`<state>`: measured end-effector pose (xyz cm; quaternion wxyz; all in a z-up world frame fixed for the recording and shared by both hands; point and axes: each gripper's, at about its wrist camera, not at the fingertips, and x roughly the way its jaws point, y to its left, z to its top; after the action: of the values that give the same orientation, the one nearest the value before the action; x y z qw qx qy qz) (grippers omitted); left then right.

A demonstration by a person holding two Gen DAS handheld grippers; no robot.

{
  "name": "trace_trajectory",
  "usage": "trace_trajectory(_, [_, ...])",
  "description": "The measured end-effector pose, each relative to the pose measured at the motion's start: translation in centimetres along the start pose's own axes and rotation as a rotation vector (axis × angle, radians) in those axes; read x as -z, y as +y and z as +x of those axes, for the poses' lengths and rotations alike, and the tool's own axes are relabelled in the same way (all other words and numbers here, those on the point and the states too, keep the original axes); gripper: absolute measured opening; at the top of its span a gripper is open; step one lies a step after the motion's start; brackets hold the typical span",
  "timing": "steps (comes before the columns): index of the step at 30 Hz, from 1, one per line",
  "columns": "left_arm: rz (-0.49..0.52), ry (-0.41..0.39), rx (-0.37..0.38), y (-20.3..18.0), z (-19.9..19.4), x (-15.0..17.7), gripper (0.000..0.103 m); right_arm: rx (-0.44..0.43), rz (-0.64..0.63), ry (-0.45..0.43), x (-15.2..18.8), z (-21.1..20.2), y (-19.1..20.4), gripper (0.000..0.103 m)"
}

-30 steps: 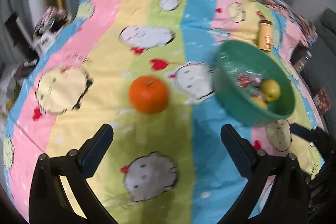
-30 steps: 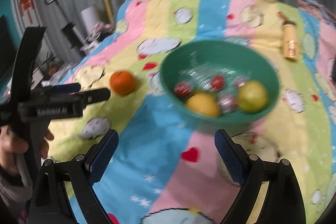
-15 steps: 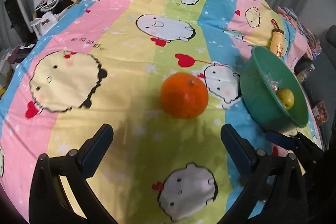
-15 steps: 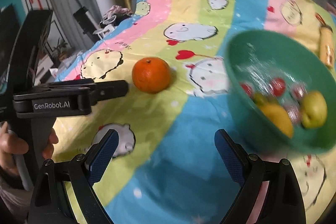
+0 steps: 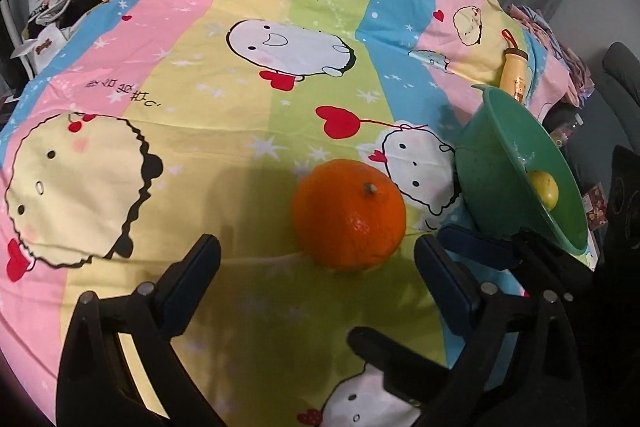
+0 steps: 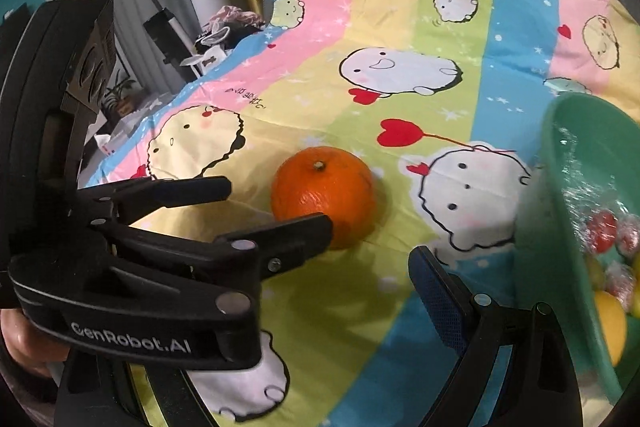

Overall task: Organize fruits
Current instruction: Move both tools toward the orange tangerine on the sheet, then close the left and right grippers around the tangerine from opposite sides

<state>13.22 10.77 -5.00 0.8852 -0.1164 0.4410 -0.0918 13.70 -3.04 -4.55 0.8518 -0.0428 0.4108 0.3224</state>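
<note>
Left wrist view puts the round orange fruit with its small grey stem (image 5: 348, 215) just ahead of your left gripper (image 5: 318, 259), whose two black fingers with dark blue pads (image 5: 200, 259) stand spread wide. The fruit lies closer to your right-hand finger than to the other, and neither pad touches it. It rests on the striped cartoon-print cloth (image 5: 224, 75), on a yellow-green band, beside a white cartoon figure.

To the right of the fruit sits the green plastic bowl (image 5: 488, 163), seen tilted from this angle, with a yellow-green fruit (image 5: 545, 187) showing inside. Beyond the bowl a small yellow bottle with a red cap loop (image 5: 516, 67) lies on the cloth, well apart from the orange fruit.

From the right wrist view, your left gripper (image 6: 276, 203) reaches in from the left with its fingers open on either side of the orange fruit (image 6: 322, 191); the nearer finger crosses in front of the fruit's lower edge, and you cannot tell from here whether it touches. Your right gripper (image 6: 420, 259) shows only its right-hand blue-padded finger (image 6: 436, 291), while the other is hidden behind the left tool, so its spread cannot be judged. That visible finger stands near the green plastic bowl (image 6: 556, 227), which holds red wrapped pieces (image 6: 604, 231) and a yellow fruit (image 6: 610, 327).
</note>
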Motion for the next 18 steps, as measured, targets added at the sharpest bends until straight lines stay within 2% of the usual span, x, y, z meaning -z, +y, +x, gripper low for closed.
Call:
trace_trajectory(2, [-0.003,0.009,0.01,0.2,0.4,-0.3,0.092,0.001,0.005,-0.004,-0.3,0.5,0.0,0.092])
trace_trajectory(7, [-0.015,0.029,0.064,0.4,1.2,-0.8,0.091,-0.002,0.014,0.001,-0.9,1.6,-0.2,0.088])
trace_trajectory(10, [-0.014,0.038,0.093,0.2,1.4,-1.0,0.086,-0.001,0.023,0.004,-1.2,2.2,-0.5,0.087])
trace_trajectory(15, [-0.022,0.045,0.117,0.2,1.9,-1.1,0.084,-0.013,0.044,0.012,-1.5,2.9,-0.9,0.08])
trace_trajectory(18, [-0.027,0.044,0.133,0.2,1.9,-1.1,0.078,-0.015,0.05,0.011,-1.6,3.0,-1.1,0.077])
